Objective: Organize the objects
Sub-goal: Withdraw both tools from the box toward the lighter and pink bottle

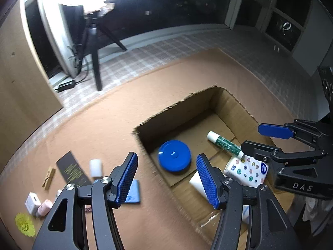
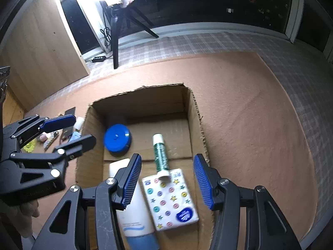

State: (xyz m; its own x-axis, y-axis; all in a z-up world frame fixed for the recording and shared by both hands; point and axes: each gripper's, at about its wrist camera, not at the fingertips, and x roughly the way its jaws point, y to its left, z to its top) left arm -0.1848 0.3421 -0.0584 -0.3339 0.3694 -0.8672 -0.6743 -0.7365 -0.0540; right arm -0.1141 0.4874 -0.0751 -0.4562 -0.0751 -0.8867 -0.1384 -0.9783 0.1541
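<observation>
An open cardboard box sits on a tan mat. Inside lie a blue round lid, a green glue stick, a tissue pack with coloured dots and a white tube with a blue cap. My left gripper is open and empty over the box's left edge. My right gripper is open and empty above the tissue pack.
On the mat left of the box lie a dark card, a white cylinder, a blue cloth, a wooden clothespin, a white charger, a pink item and a yellow sticker. A tripod stands behind.
</observation>
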